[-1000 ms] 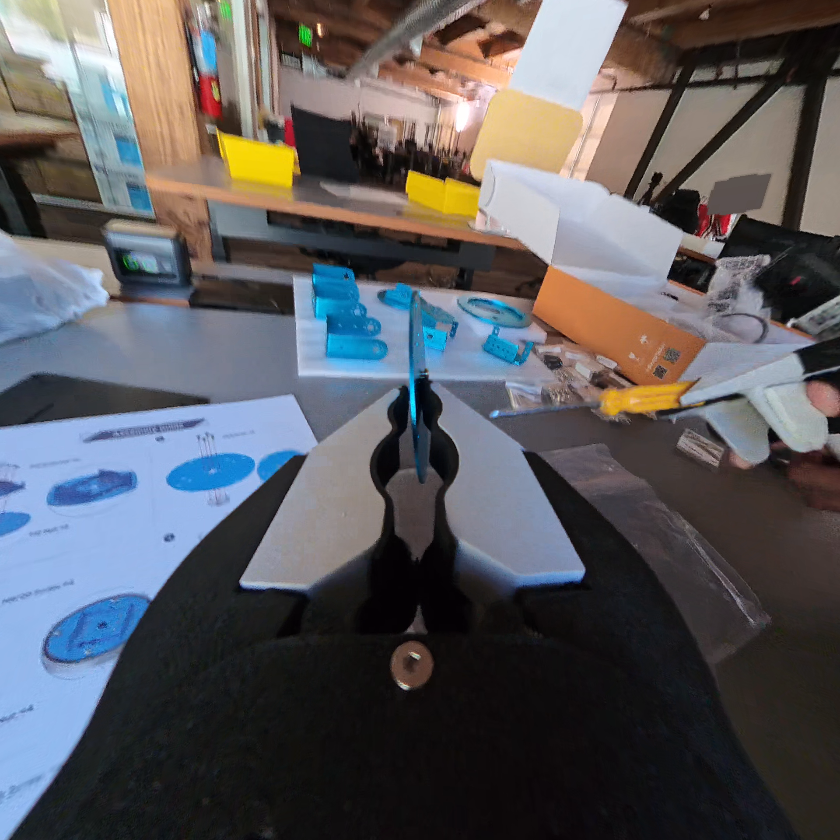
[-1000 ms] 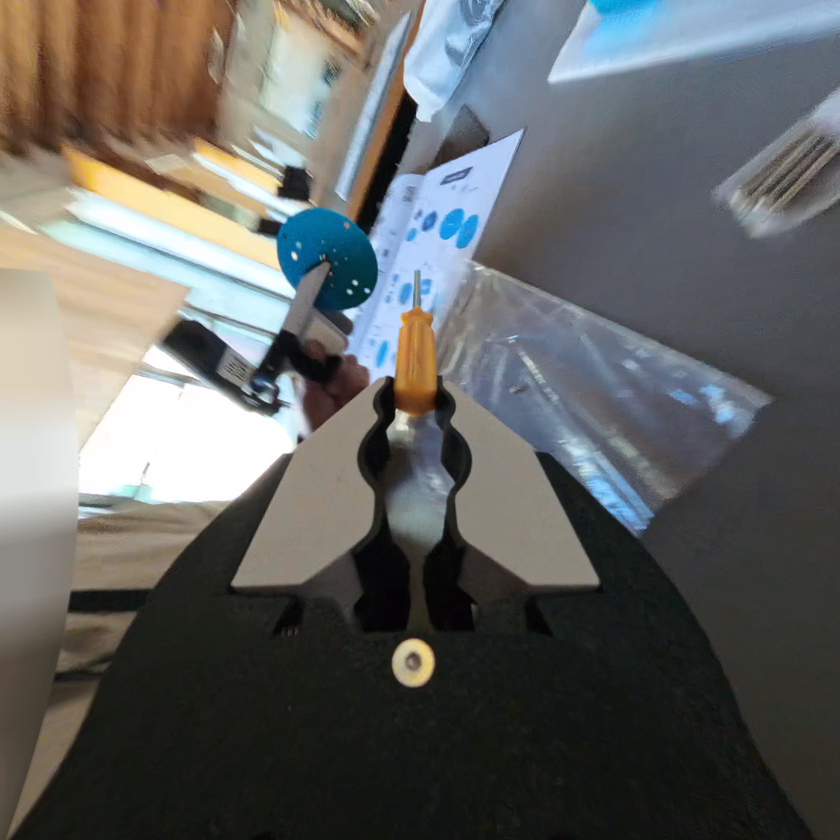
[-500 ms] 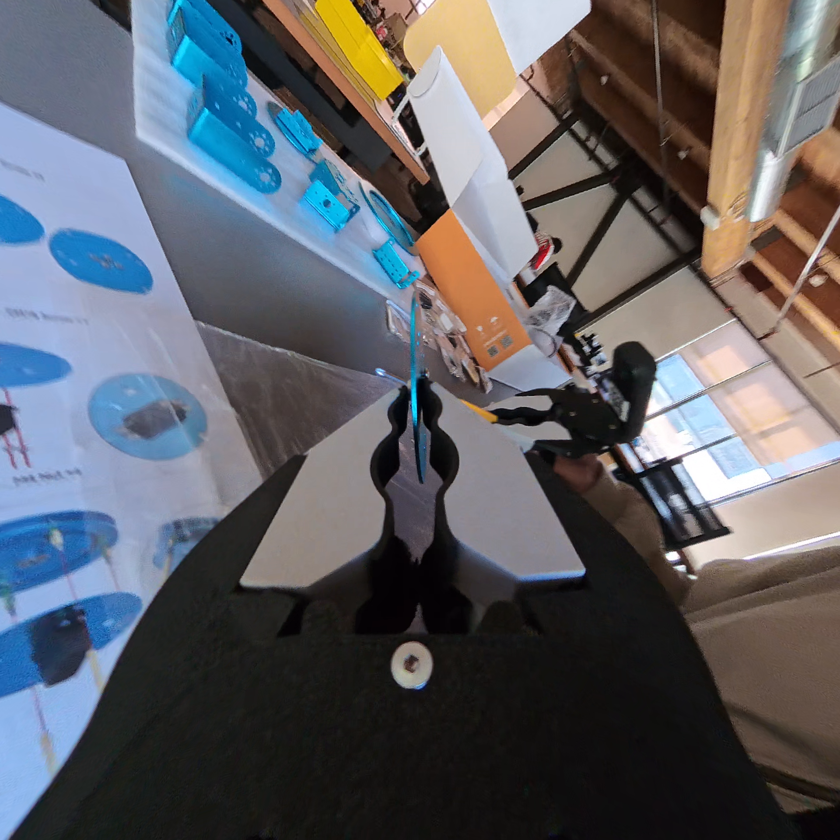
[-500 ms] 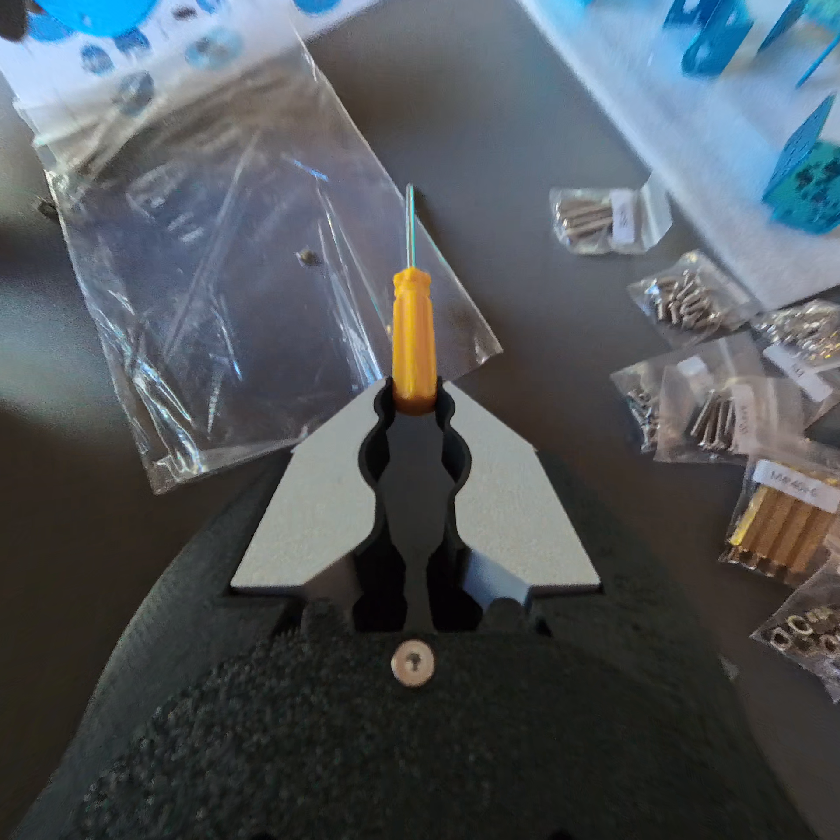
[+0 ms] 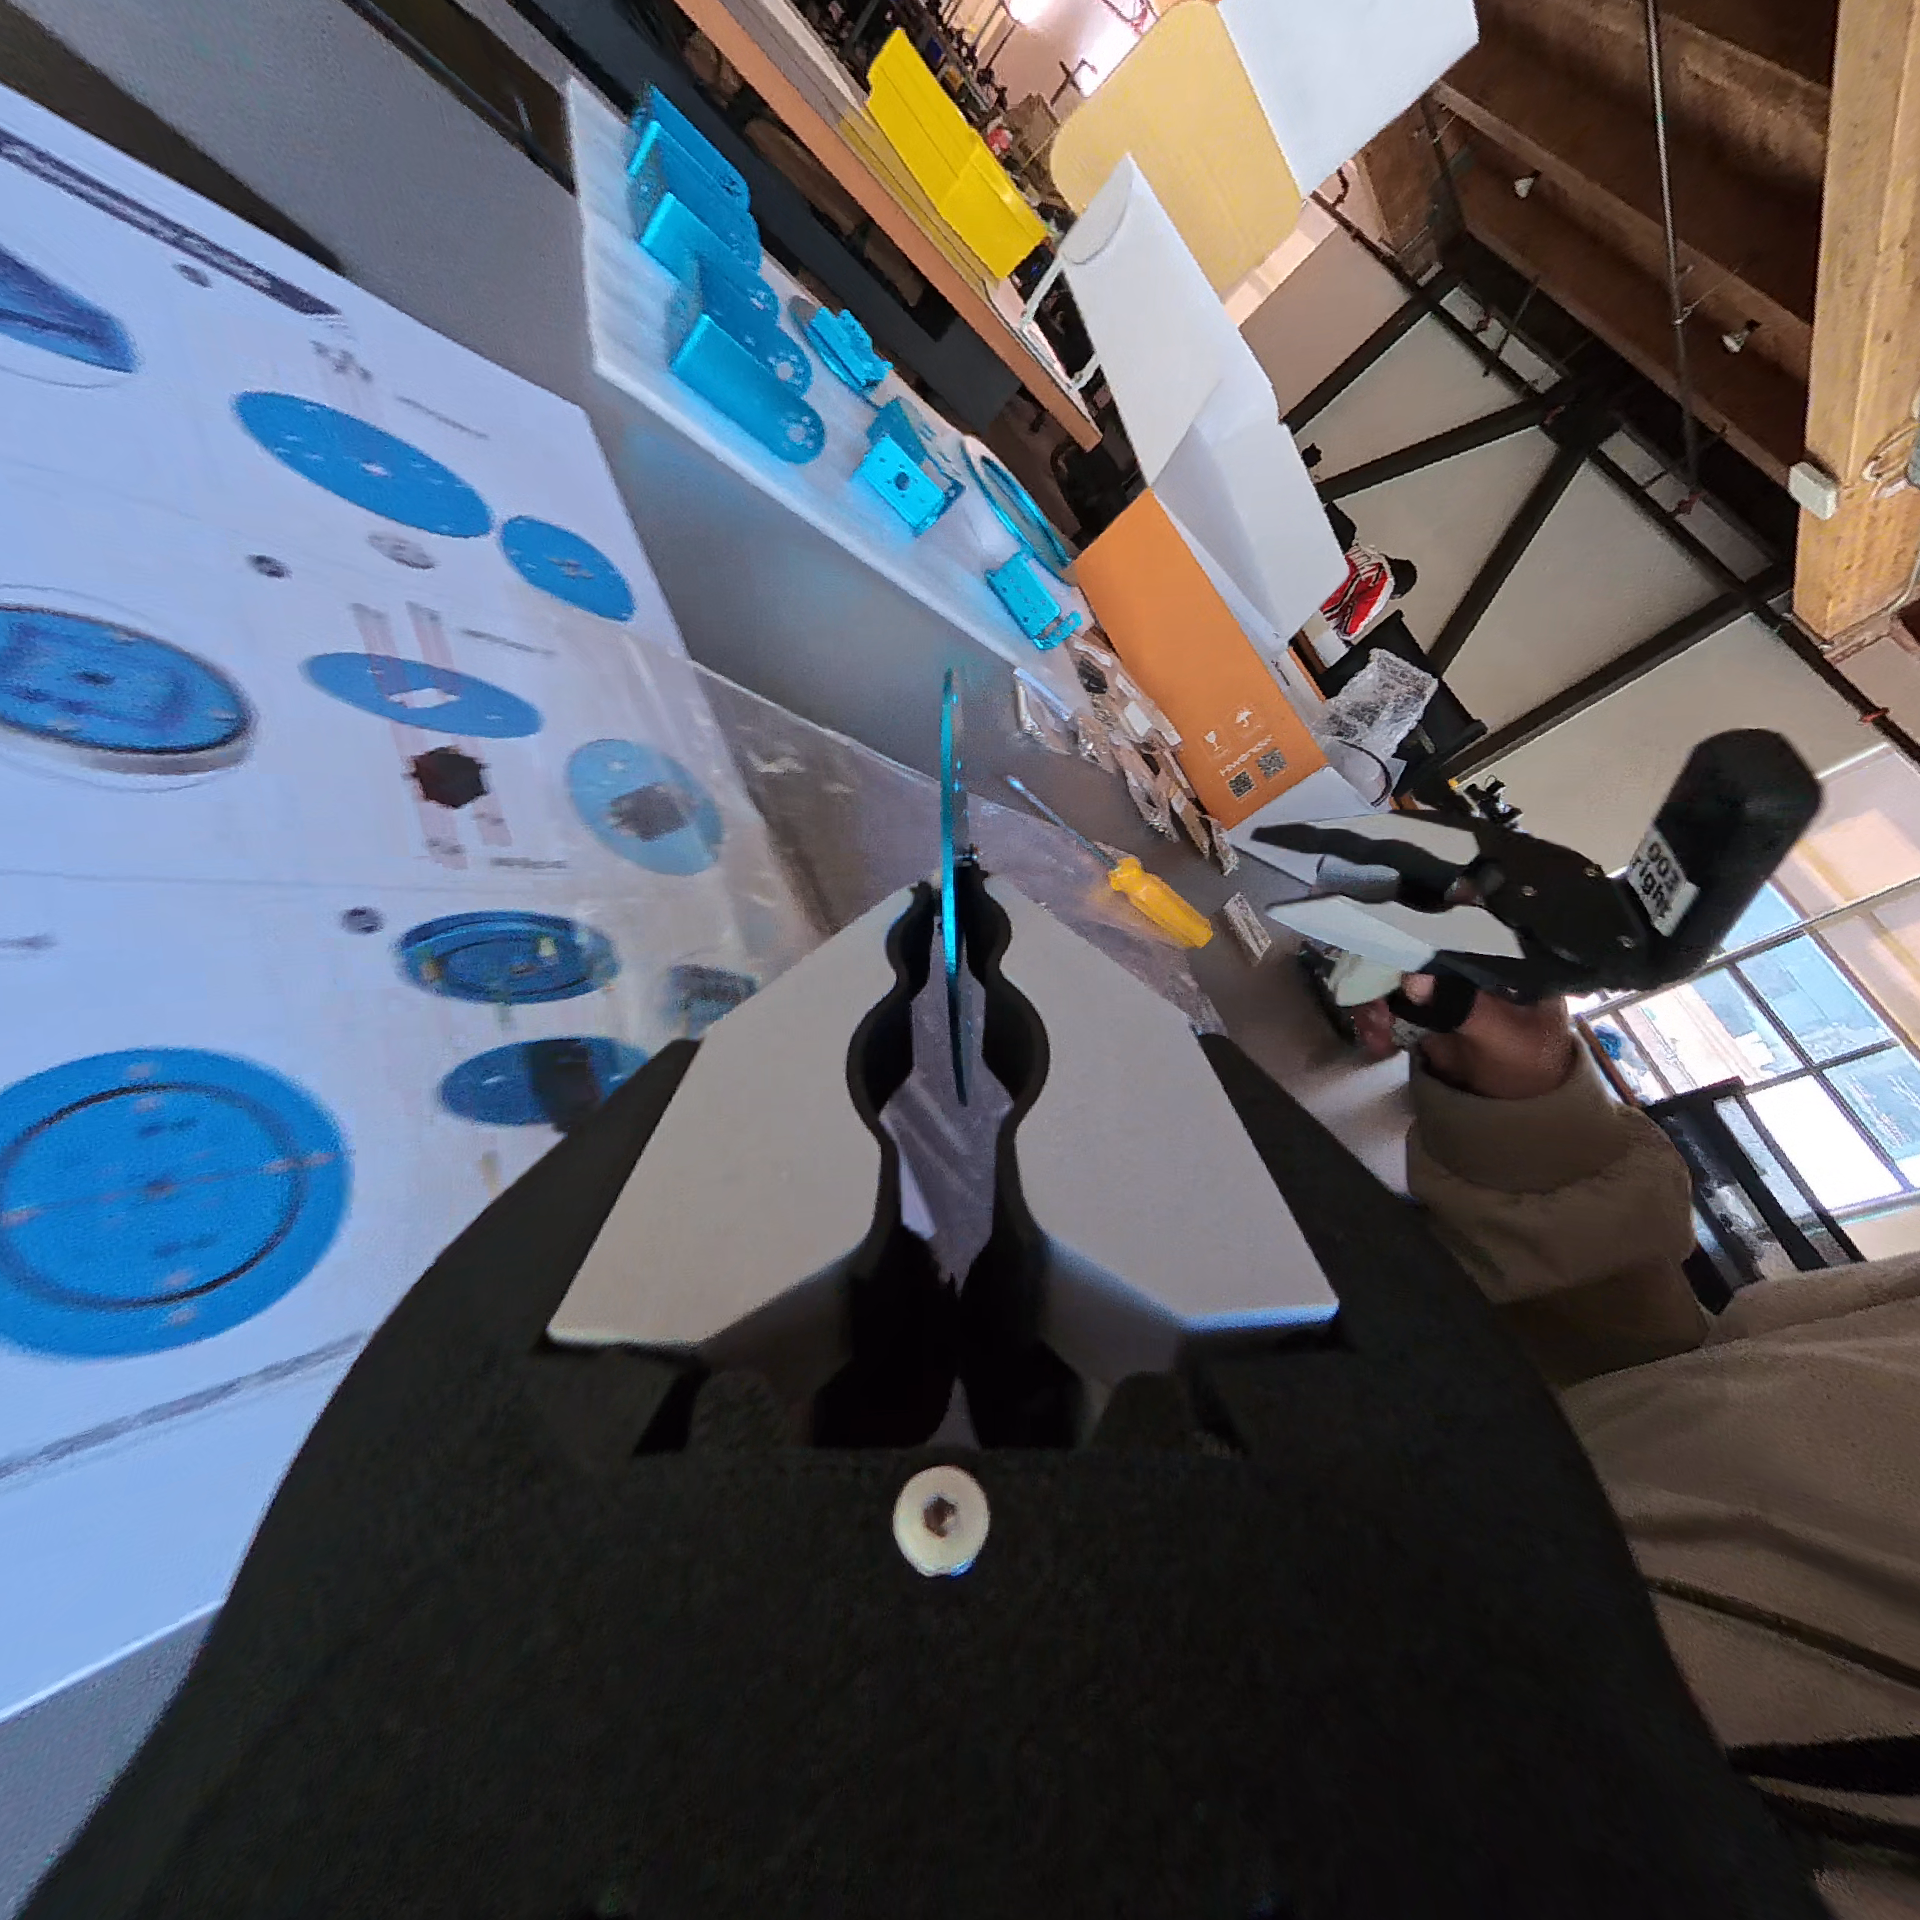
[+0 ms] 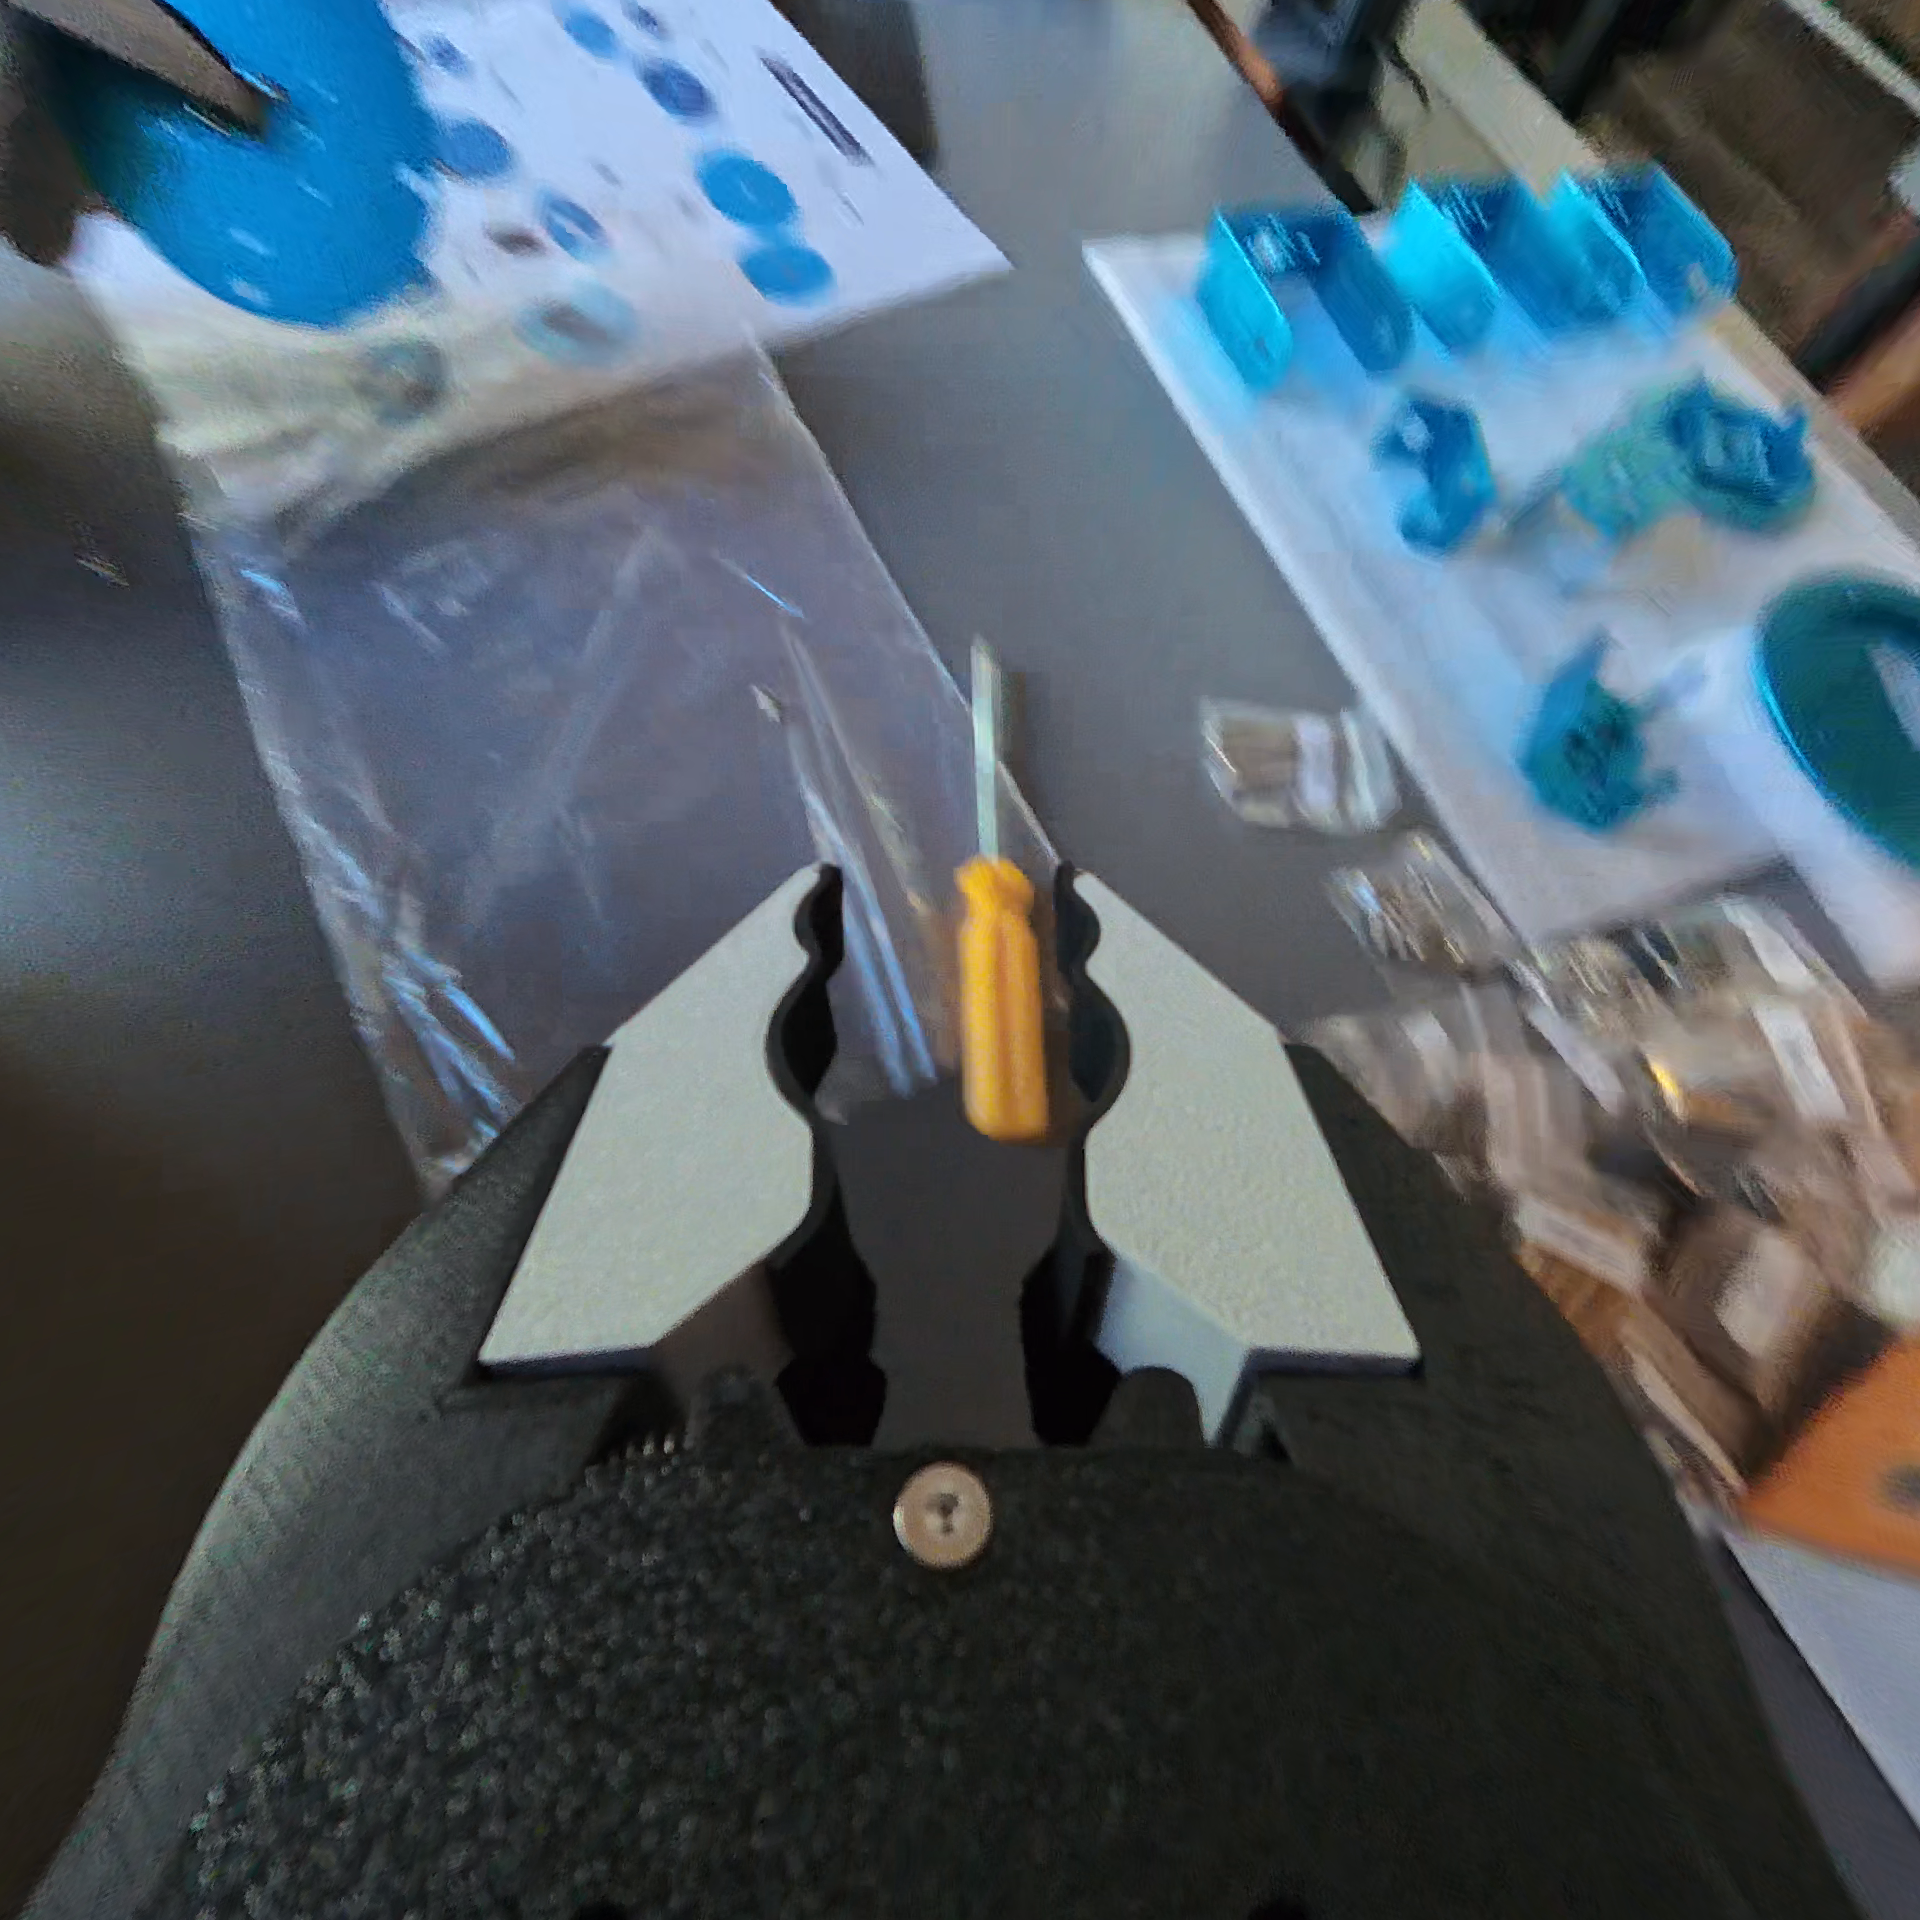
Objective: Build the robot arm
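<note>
My left gripper [image 5: 952, 896] is shut on a thin blue metal disc [image 5: 950, 790], seen edge-on and held above the grey table. The disc also shows blurred at the top left of the right wrist view [image 6: 260, 197]. My right gripper [image 6: 945, 883] is open and empty, just above a small screwdriver with an orange handle [image 6: 1000, 1023] that lies on the edge of a clear plastic bag [image 6: 540, 665]. In the left wrist view the screwdriver [image 5: 1155, 906] lies on the table with the right gripper [image 5: 1299, 873] held open just beyond it.
A printed instruction sheet [image 5: 260, 675] lies at the left. A white mat [image 6: 1403, 540] carries several blue metal brackets [image 6: 1439, 473]. Small bags of screws [image 6: 1299, 769] and an orange and white box [image 5: 1195, 644] lie to the right. A person's sleeve [image 5: 1538, 1195] is at the right. There is about 25 cm between the tips of the two grippers.
My right gripper has opened and let go of the screwdriver, which now lies on the plastic bag. My left gripper has stayed shut on the disc, its view turning further towards the instruction sheet.
</note>
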`<state>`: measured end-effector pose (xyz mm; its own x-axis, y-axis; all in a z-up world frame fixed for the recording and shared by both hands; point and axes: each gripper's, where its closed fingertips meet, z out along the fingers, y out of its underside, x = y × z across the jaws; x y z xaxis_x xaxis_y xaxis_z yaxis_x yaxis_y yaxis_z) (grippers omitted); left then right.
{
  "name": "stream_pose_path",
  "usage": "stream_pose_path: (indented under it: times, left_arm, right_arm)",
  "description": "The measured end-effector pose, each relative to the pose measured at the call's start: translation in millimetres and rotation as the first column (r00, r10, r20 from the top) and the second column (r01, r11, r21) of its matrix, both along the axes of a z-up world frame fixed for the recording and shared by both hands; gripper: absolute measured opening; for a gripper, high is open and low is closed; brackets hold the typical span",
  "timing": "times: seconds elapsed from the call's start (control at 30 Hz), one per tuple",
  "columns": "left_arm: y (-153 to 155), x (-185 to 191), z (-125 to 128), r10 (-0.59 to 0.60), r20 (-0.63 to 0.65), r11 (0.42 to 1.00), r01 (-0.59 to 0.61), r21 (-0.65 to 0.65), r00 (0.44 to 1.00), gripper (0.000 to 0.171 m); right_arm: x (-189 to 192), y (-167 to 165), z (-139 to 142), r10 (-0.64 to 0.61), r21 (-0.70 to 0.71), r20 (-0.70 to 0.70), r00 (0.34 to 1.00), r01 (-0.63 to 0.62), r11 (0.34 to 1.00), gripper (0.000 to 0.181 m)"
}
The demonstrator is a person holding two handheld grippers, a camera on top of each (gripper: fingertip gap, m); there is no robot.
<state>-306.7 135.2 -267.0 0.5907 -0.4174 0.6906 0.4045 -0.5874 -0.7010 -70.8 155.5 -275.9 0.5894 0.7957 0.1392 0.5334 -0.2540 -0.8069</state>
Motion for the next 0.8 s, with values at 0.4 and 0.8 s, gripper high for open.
stream_pose_path:
  times: [0.4,0.8]
  left_arm:
    - [-16.8,-42.7,1.8,0.005,0.046,1.000,-0.006,0.025,0.999,0.005]
    - [-4.9,-7.8,6.1,-0.138,0.051,0.989,0.135,0.056,0.989,0.005]
  right_arm:
    - [-138.2,-67.5,-43.9,0.491,-0.236,0.239,0.838,-0.441,0.866,0.031]
    - [-74.3,-9.2,-58.6,0.291,-0.238,0.302,0.908,-0.224,0.945,0.018]
